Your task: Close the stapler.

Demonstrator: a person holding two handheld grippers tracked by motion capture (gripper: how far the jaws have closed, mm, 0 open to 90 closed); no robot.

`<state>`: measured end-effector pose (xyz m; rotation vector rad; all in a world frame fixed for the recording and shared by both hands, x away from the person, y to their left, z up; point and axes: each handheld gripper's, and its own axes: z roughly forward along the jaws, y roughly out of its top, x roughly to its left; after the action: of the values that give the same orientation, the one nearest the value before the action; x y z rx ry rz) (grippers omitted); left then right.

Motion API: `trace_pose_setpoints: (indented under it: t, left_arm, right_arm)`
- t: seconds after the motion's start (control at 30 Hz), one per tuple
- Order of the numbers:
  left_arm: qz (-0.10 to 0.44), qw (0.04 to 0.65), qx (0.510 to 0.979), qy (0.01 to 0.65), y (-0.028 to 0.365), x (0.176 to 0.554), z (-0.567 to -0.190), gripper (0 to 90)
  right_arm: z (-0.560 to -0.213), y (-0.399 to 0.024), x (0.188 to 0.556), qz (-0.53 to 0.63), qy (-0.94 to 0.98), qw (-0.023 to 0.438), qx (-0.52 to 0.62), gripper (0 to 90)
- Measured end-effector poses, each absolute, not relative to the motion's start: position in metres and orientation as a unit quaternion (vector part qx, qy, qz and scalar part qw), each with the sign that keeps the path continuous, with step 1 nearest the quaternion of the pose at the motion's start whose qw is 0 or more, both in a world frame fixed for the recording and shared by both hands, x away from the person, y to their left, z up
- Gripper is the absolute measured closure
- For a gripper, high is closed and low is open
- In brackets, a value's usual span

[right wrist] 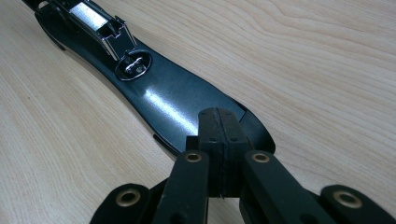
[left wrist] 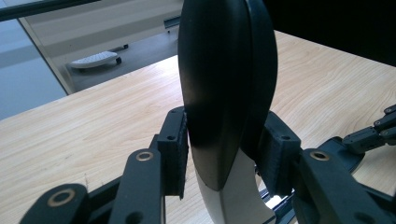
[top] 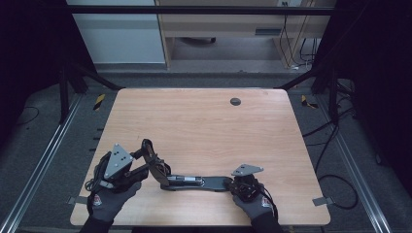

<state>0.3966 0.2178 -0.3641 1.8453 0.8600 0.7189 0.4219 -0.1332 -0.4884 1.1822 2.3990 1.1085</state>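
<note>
A black stapler lies swung open near the table's front edge. Its flat base (top: 204, 183) rests on the wood, with the metal anvil (right wrist: 134, 65) and the shiny staple channel (right wrist: 95, 21) facing up. My left gripper (top: 154, 162) is shut on the stapler's rounded black top arm (left wrist: 224, 84), which stands tilted up from the hinge, and both pads (left wrist: 177, 149) press its sides. My right gripper (right wrist: 218, 123) is shut, jaws together with nothing between them. Its tips rest on the near end of the base (right wrist: 163, 98).
The wooden table (top: 194, 126) has a small dark round grommet (top: 235, 101) near its far edge. Both gloved hands sit close to the front edge. Cables (top: 335, 145) trail on the floor to the right.
</note>
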Motion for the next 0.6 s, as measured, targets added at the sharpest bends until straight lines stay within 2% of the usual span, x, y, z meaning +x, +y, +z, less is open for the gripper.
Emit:
trace_pose_setpoints:
  t: [0.6]
  left_arm:
    - [0.299, 0.469, 0.760, 0.336, 0.205, 0.397, -0.364, 58.4]
  right_arm:
    - [-0.488, -0.133, 0.422, 0.378, 0.823, 0.122, 0.406, 90.0]
